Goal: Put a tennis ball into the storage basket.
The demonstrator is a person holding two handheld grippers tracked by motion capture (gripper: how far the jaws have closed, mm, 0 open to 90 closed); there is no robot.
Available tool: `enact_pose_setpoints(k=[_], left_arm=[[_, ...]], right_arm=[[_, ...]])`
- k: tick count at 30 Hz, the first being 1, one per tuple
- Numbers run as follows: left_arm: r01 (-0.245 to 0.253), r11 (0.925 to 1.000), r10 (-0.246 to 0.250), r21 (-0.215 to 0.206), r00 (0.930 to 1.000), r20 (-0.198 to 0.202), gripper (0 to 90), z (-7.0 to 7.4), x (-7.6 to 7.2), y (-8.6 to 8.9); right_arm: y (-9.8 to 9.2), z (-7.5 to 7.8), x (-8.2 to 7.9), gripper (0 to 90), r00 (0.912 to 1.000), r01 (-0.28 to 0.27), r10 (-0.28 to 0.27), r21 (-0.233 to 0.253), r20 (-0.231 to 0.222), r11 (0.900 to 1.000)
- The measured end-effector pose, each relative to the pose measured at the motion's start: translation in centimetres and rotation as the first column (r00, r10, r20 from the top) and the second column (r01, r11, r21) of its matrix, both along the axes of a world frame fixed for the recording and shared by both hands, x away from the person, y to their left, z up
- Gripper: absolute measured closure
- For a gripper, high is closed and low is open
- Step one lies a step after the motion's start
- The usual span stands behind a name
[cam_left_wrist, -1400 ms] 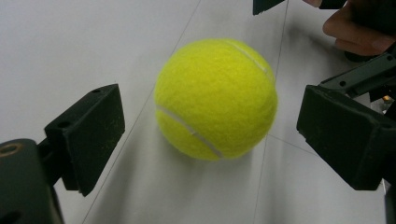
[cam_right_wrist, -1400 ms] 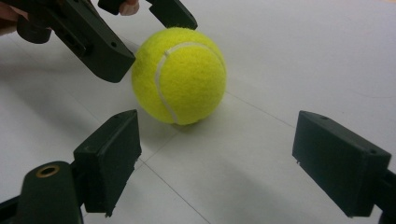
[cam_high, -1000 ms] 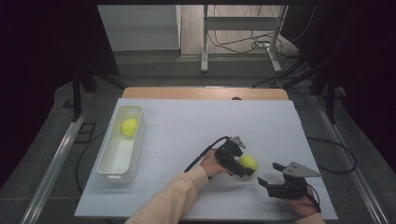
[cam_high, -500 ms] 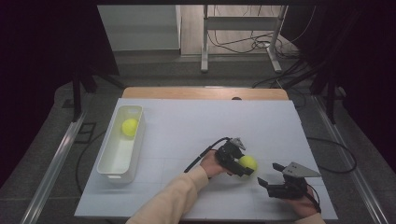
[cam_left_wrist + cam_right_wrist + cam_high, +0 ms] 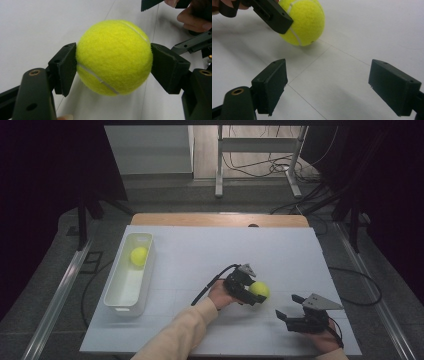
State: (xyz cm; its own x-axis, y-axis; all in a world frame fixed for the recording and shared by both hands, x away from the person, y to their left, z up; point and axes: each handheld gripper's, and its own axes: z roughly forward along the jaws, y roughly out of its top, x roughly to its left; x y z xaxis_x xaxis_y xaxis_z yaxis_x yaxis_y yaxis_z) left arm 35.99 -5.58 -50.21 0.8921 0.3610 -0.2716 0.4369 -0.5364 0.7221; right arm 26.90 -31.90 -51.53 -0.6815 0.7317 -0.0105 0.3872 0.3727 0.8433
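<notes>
Near the front right part of the white table [image 5: 200,250], my left gripper [image 5: 252,292] has its jaws closed against both sides of a tennis ball [image 5: 259,290]. The ball is bright yellow and fuzzy, with a pale seam curving across it. In the left gripper view the pads press its flanks squarely, and I cannot tell whether the ball rests on the table or is just above it. The right gripper view catches it from the side: the ball [image 5: 303,21] sits low, touching or nearly touching the surface. My right gripper [image 5: 292,315] lies near the table's front edge, jaws spread wide with nothing between them. A second yellow ball [image 5: 139,255] lies in the white tray [image 5: 120,302] at the far left, with open tabletop between.
</notes>
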Motion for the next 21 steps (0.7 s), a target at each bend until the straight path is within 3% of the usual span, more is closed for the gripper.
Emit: enact_pose_setpoints(k=[21], left_arm=[[-0.071, 0.9971, 0.072, -0.029, 0.9969, 0.031, 26.4, 1.1, -0.7, 2.8]], right_arm=[[0.0, -0.1, 0.0, 16.0, 1.0, 0.0, 0.0, -0.005, -0.001, 1.0]])
